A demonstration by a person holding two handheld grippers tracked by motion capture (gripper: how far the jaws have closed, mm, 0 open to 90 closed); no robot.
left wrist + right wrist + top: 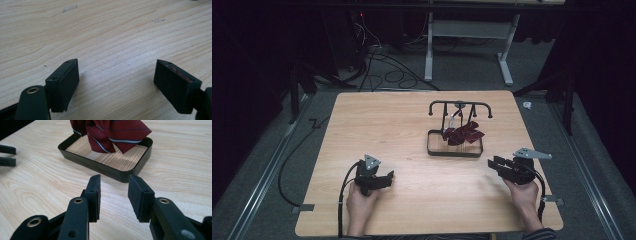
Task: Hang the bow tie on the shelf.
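A black metal stand (460, 105) with hooked arms rises from a rectangular black base frame (454, 151) on the wooden table (377, 120). Dark red striped cloth (463, 133) hangs from it over the frame. In the right gripper view the cloth (110, 132) dangles just above the frame (100, 166), a short way beyond my right gripper (113, 187), which is open and holds nothing. My left gripper (116, 82) is wide open over bare wood. From above, the left gripper (388, 177) rests at the near left and the right gripper (493, 164) at the near right, right of the frame's near corner.
The left gripper's jaws (7, 156) show at the far left edge of the right gripper view. Beyond the table lie cables (384, 70) on grey carpet and the legs of a white desk (428, 55). A rail (262, 180) runs along the floor at the left.
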